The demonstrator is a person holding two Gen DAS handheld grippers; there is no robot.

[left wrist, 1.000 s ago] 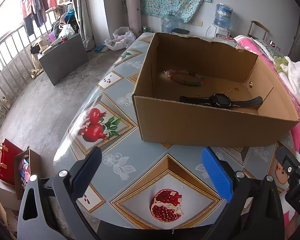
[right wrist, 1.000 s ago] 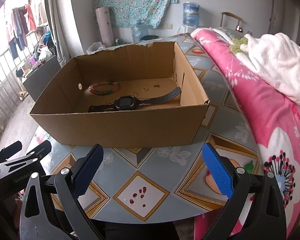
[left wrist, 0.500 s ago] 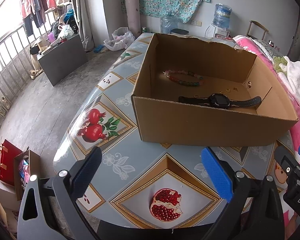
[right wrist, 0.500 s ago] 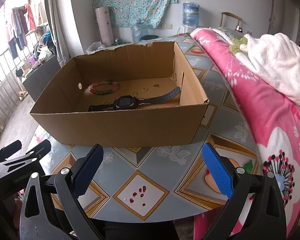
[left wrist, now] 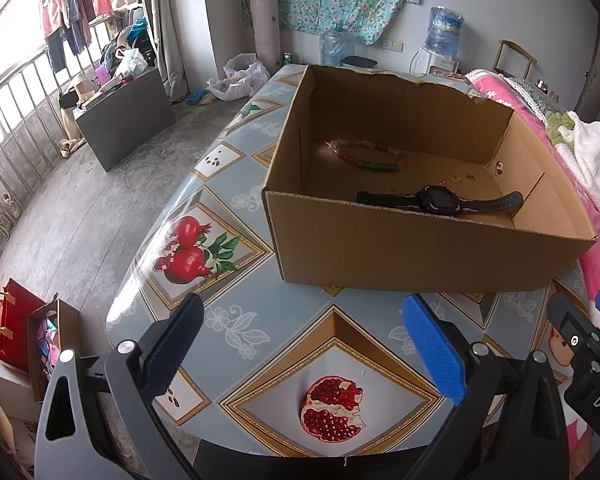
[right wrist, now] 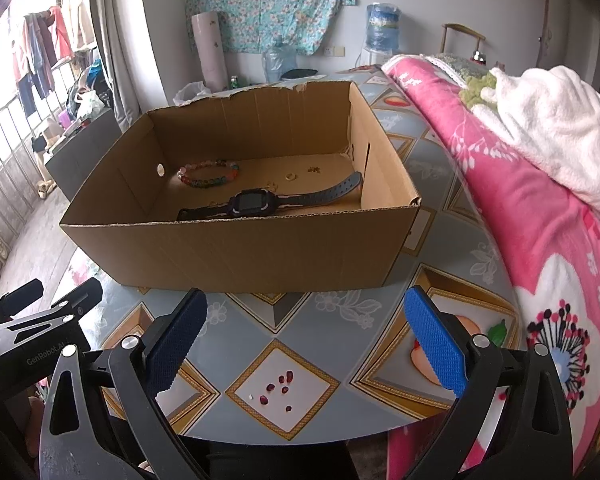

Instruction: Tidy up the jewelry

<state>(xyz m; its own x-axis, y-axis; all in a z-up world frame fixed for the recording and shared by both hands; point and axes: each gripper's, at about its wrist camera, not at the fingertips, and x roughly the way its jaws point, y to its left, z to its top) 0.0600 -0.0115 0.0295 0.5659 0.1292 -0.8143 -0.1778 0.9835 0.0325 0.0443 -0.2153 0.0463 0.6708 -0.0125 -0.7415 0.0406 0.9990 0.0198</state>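
**Kid:** Left wrist view first. What are your blue fingers doing?

**Helper:** Your left gripper [left wrist: 304, 344] has its jaws wide apart with nothing between them. It hangs over the blue table with pomegranate pictures [left wrist: 236, 332]. In the right wrist view, your right gripper [right wrist: 306, 342] is spread wide and empty too.

**Kid:** Where is the jewelry?

**Helper:** It all lies on the floor of the open brown cardboard box [right wrist: 236, 252], past your fingers. You can see the black watch with the long dark strap [right wrist: 252, 202] near the front wall, the round bracelet of coloured beads [right wrist: 208, 174] farther back, and some tiny gold bits [right wrist: 290, 176] too small to name.

**Kid:** So what now?

**Helper:** I think you are between picks, or nearly finished. To move something, you must lift a gripper over the front wall, then reach down into the box.
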